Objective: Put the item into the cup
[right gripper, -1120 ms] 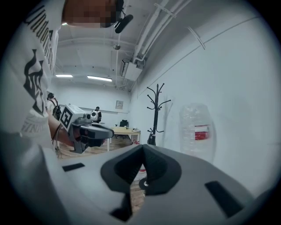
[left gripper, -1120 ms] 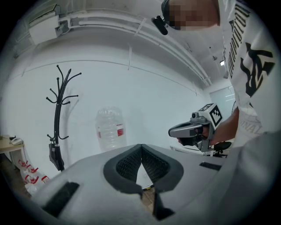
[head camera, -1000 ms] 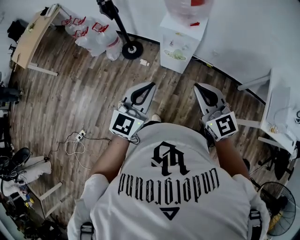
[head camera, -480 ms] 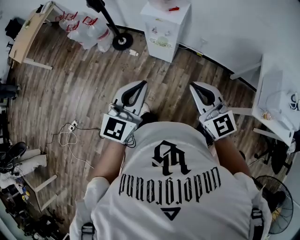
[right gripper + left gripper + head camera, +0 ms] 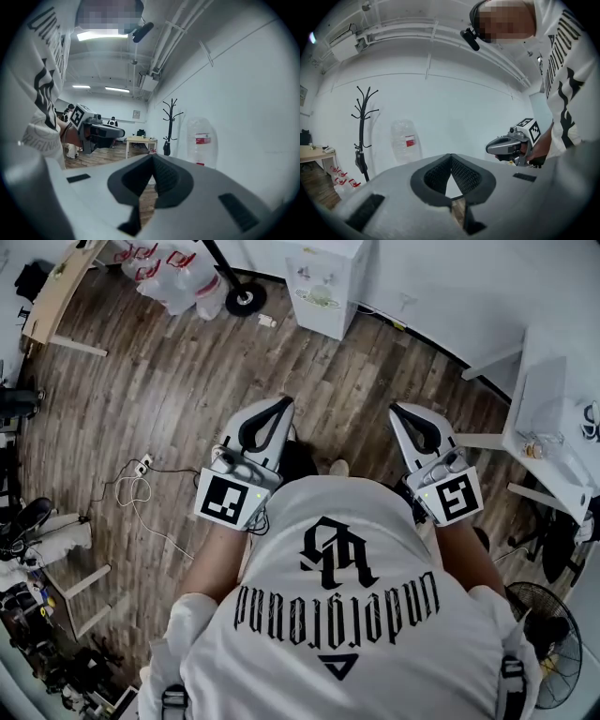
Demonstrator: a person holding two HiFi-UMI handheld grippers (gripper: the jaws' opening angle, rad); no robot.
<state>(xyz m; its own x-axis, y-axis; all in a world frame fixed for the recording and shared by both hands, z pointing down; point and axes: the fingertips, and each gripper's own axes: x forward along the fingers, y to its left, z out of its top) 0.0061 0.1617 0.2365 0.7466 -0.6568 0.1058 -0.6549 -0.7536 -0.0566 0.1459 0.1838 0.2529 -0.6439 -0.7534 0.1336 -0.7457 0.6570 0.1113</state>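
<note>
Fingers, left gripper (image 5: 433, 178): dark ribbed pads, pressed together at the tips, nothing between them.
Fingers, right gripper (image 5: 166, 180): likewise pressed tip to tip, nothing pinched.

Left gripper (image 5: 281, 405): held in front of the person's waist, jaws pointing forward over the floor. Marker cube nearest the body.
Right gripper (image 5: 397, 412): level with the left one, well apart from it, pointing the same way.

Item and cup: shown in no view.

White T-shirt (image 5: 347, 615): black print, fills the lower half of the head view.
Wooden floor (image 5: 141, 390): dark planks under both grippers.
Power strip (image 5: 142, 469): on the floor to the person's left, a thin cable looped beside it.
White cabinet (image 5: 328, 277): against the wall ahead; in the gripper views a clear water bottle (image 5: 404, 140) with a red label stands on top of it.
Coat stand (image 5: 362, 122): black, upright, left of the cabinet, its round base on the floor.
Wooden desk (image 5: 56, 292): far left corner.
White table (image 5: 553, 427): at the right edge, small objects on it, too small to identify.
Fan (image 5: 553, 643): lower right, on the floor.
</note>
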